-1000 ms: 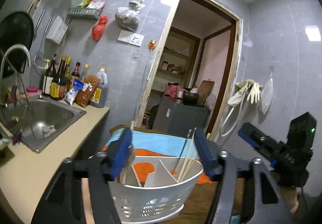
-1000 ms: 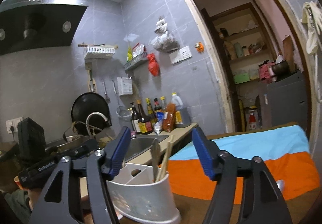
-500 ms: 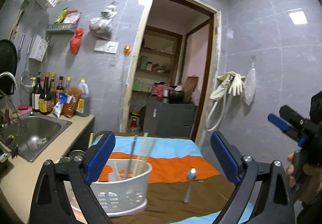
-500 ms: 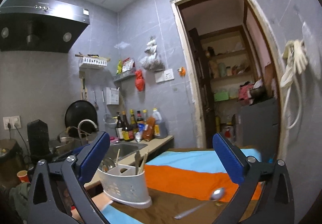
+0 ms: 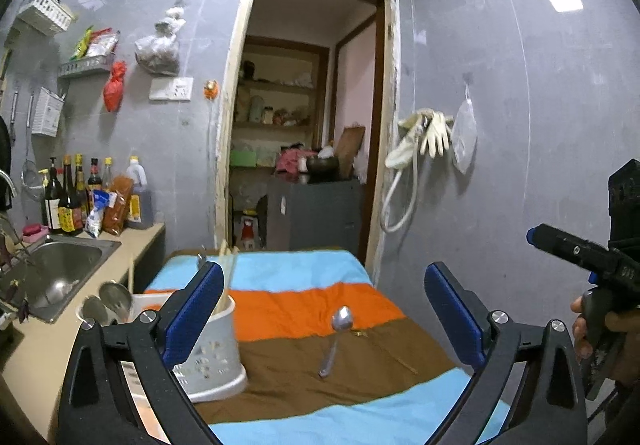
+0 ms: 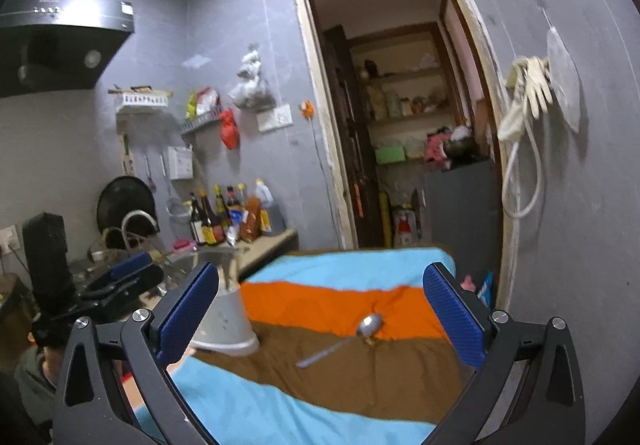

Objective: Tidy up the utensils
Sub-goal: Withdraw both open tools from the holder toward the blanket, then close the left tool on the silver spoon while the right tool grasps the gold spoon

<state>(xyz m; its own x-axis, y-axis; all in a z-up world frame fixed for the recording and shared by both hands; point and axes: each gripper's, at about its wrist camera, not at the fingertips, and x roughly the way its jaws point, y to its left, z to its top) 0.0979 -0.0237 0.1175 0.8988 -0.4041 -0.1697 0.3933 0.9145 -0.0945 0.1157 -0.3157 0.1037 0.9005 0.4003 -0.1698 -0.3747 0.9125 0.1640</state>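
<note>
Left gripper [image 5: 324, 317] opening wide, empty; right gripper [image 6: 320, 317] spread fully, empty. Both backing off from white caddy [image 5: 208, 349] at near left. Spoon [image 5: 338, 337] lying loose on striped cloth [image 5: 320, 385] at centre; likely next pick.

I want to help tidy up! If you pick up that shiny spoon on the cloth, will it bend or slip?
The spoon looks like metal, so probably stiff. Its thin, shiny handle lies flat on the soft striped cloth, so it may slip or be hard to pinch.
</note>
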